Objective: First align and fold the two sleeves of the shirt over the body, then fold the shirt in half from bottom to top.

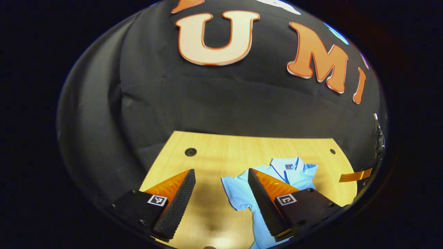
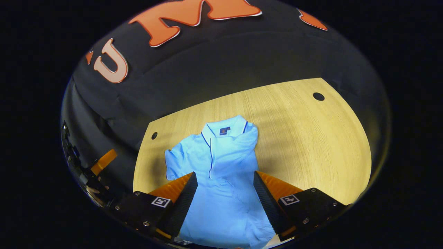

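A light wooden table (image 2: 304, 138) with rounded corners stands against the booth's black cloth wall, small dark round holes (image 2: 318, 96) set near its far corners. Lying flat on the tabletop is a light blue polo shirt (image 2: 221, 166), collar toward the wall and hem toward the near edge. One short sleeve (image 2: 174, 162) is spread out on the wood; the other side lies folded over the body. In the left gripper view the table (image 1: 221, 152) carries the same shirt (image 1: 238, 193).
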A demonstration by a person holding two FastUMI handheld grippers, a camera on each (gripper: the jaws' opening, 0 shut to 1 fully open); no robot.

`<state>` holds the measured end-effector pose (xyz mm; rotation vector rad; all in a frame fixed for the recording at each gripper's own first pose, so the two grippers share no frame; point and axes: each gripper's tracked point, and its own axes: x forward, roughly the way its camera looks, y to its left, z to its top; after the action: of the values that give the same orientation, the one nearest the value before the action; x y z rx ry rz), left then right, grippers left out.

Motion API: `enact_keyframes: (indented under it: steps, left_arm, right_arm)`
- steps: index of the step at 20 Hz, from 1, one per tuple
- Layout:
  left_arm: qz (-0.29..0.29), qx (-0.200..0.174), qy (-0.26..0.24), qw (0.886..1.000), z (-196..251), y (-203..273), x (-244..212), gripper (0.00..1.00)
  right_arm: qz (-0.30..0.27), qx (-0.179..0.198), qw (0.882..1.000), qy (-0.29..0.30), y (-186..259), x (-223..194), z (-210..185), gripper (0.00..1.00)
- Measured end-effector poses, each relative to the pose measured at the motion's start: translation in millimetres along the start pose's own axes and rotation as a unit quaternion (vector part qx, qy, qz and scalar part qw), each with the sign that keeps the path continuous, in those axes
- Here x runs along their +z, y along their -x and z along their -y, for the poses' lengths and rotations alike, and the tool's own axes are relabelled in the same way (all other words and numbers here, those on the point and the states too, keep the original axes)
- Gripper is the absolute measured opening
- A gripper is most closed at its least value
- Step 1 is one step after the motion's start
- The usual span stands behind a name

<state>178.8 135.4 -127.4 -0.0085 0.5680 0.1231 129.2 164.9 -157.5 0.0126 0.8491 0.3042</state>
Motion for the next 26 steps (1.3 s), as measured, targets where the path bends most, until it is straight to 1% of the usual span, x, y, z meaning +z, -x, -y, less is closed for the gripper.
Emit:
enact_keyframes:
  steps: [2, 6, 10, 13, 20, 25, 26]
  left_arm:
    - [-0.045, 0.001, -0.012, 0.999, 6.4, -24.3, -14.9, 0.99]
    - [-0.111, 0.005, -0.014, 0.994, 13.7, -72.6, -47.2, 0.99]
    - [-0.173, 0.003, 0.004, 0.985, 28.8, -110.8, -83.6, 0.99]
    - [-0.215, 0.011, 0.022, 0.976, 30.2, -130.5, -111.6, 0.99]
    - [-0.257, 0.037, 0.035, 0.965, 21.2, -150.7, -143.0, 0.99]
    - [-0.263, 0.053, 0.054, 0.962, 22.8, -156.7, -154.7, 0.99]
    - [-0.253, 0.058, 0.060, 0.964, 21.8, -160.3, -151.5, 0.99]
  right_arm:
    - [0.000, -0.008, 1.000, -0.009, 4.2, -3.8, 17.7, 0.99]
    - [-0.001, -0.017, 0.999, -0.035, 15.2, -10.6, 47.5, 0.98]
    - [-0.007, -0.022, 0.998, -0.055, 19.1, -17.6, 70.6, 0.98]
    - [-0.016, -0.027, 0.997, -0.067, 17.2, -23.8, 87.0, 0.98]
    - [-0.026, -0.035, 0.996, -0.082, 13.5, -29.5, 112.6, 0.99]
    - [-0.028, -0.034, 0.995, -0.091, 13.6, -30.9, 117.5, 0.99]
    - [-0.028, -0.032, 0.995, -0.093, 14.3, -31.0, 117.5, 0.99]
